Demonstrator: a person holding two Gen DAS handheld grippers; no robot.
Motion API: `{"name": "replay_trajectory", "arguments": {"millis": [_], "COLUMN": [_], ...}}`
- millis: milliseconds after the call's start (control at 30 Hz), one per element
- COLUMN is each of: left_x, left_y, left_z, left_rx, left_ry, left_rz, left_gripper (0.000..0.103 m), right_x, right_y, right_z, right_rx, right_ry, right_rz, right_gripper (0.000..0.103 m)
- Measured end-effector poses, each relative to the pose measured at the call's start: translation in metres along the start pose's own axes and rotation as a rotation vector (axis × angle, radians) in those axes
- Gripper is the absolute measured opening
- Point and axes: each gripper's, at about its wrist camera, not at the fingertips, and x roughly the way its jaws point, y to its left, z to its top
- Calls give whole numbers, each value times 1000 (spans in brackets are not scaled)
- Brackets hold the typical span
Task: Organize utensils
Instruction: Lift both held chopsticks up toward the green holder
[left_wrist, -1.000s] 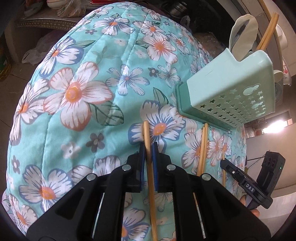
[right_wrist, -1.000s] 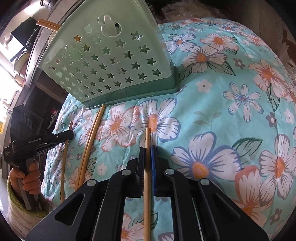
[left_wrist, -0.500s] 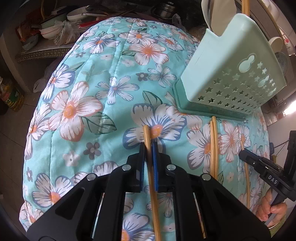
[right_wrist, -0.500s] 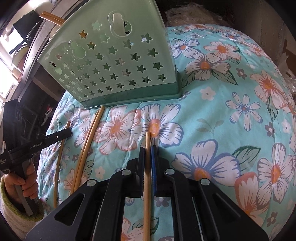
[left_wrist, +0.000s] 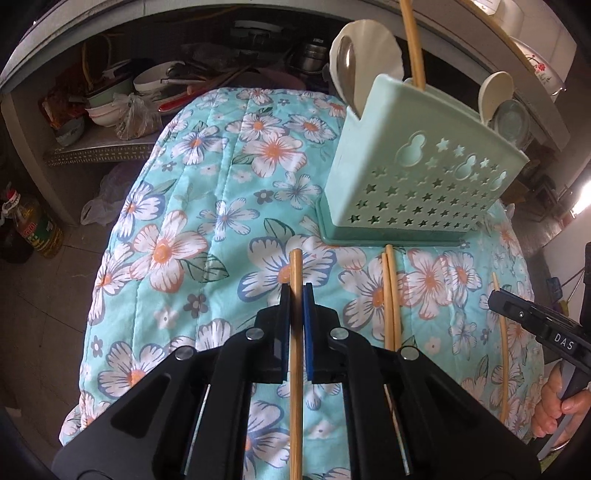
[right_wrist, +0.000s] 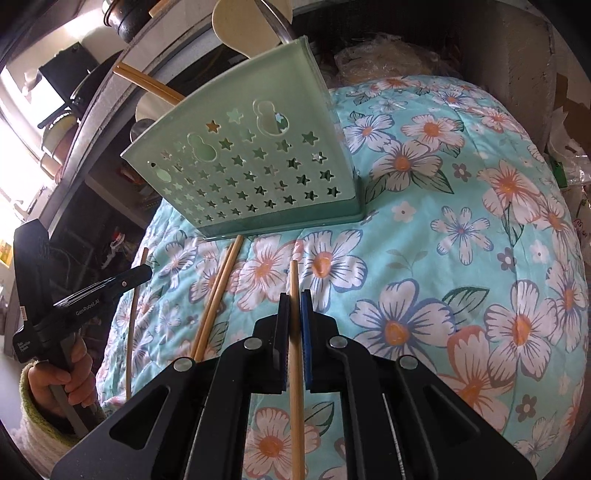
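Pinching a pale wooden chopstick (left_wrist: 295, 332) each, both grippers sit pressed together on their sticks — the left gripper (left_wrist: 294, 295) and the right gripper (right_wrist: 294, 301) alike, each stick running lengthwise between the pads, its tip poking out ahead. The mint-green plastic utensil caddy with star cut-outs (left_wrist: 417, 184) stands ahead and to the right of the left tool, ahead and slightly left of the right one, on the floral turquoise quilted cloth (left_wrist: 207, 221). Neither looks clearly nearer. Each stick probably needs raising upright over the caddy's open top. Loose chopsticks (left_wrist: 391, 295) lie on the cloth between the tools — pointing at the caddy's base.
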Motion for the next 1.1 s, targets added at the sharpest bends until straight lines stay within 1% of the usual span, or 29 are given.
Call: {"name": "replay_trajectory", "arguments": {"millis": [267, 767, 1100], "left_x": [-40, -101, -123], "left_y": [-12, -41, -54], "left_z": [9, 13, 15], "left_rx": [36, 168, 221], "left_ry": [-96, -279, -361], "left_rz": [-9, 87, 131], "left_gripper": [5, 5, 5], "right_x": [-37, -100, -129], "right_y": [7, 26, 41], "right_z": [2, 6, 12], "right_rx": [-4, -42, -77], "right_ry": [-65, -199, -270], "right_rz": [41, 90, 106], "right_gripper": [6, 6, 6]}}
